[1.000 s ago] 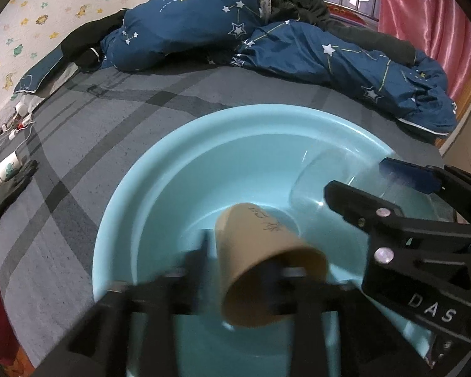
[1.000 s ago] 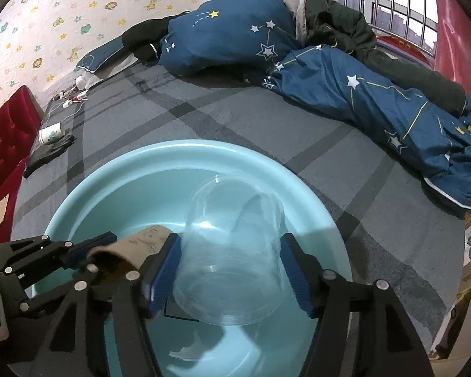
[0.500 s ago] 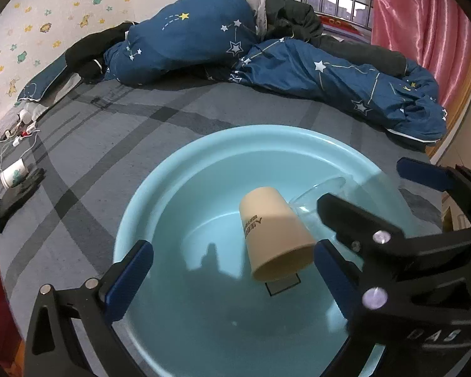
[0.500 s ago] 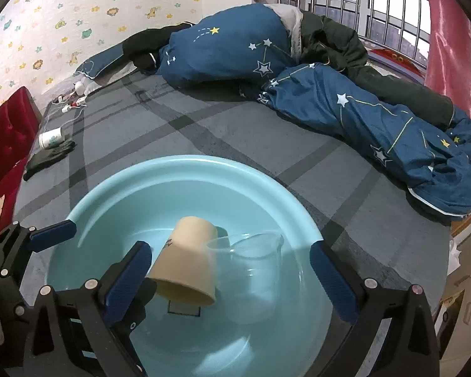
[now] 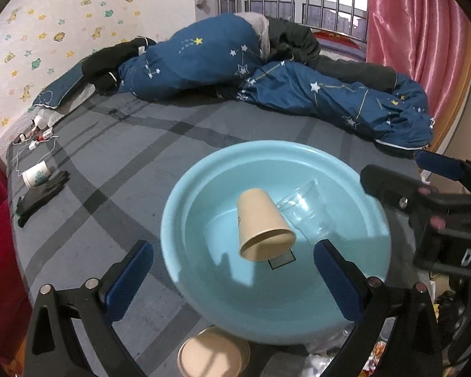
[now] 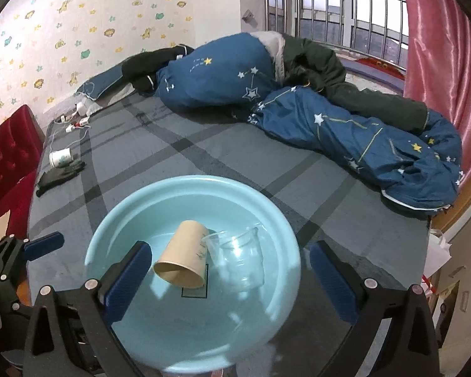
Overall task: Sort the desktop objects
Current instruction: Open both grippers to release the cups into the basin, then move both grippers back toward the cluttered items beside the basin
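A light blue basin [image 5: 185,201] [image 6: 110,229] sits on the grey checked bed. Inside it a brown paper cup [image 5: 260,223] [image 6: 185,257] lies on its side, mouth toward me. A clear plastic cup [image 5: 307,212] [image 6: 238,257] lies against its right side. My left gripper [image 5: 232,251] hangs open above the basin's near side, holding nothing. My right gripper [image 6: 229,251] is also open and empty above the near rim. Each shows at the edge of the other's view: the right gripper [image 5: 405,169], the left gripper [image 6: 15,251].
A stack of brown cups [image 5: 213,355] shows below the basin's near rim. A white printed cup [image 5: 34,174] and a black glove [image 5: 40,198] lie at the bed's left edge by cables. A blue star quilt [image 5: 329,100] and dark clothes fill the far side. A pink curtain [image 6: 439,62] hangs at the right.
Both grippers opened and let go: the paper cup and the clear cup dropped onto their sides in the basin. Both grippers then drew back and up from it.
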Motion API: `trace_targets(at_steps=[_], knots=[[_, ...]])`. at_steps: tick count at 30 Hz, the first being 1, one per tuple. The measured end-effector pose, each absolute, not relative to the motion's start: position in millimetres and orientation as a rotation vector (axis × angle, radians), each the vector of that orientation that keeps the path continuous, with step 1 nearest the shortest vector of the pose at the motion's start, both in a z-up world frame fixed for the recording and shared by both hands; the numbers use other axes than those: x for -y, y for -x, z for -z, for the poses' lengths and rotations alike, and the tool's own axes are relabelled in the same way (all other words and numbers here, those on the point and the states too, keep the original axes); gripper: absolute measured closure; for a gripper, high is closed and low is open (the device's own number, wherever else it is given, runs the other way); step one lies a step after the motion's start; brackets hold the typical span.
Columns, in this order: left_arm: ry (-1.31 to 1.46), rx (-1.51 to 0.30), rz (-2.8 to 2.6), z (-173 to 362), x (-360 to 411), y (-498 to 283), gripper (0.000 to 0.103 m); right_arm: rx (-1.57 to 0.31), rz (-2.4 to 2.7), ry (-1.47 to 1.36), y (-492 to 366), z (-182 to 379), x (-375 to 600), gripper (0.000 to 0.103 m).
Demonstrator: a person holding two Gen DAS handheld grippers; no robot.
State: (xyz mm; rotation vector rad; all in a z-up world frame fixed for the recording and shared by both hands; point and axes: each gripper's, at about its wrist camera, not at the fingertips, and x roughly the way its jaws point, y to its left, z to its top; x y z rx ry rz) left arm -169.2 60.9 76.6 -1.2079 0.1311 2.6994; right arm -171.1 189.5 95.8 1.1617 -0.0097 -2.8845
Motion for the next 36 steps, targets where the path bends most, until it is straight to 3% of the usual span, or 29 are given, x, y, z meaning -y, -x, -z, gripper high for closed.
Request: trace_targets(at_steps=[17,36], knots=[[1.199,-0.119,-2.711,-84,-38,134,0.0,0.011,2.882,-1.137,135,-113,-191,0.0],[1.241,-0.056,-2.673,-56,-14,88,0.0,-0.01,2.784,-1.173,93,-86,-189,0.0]])
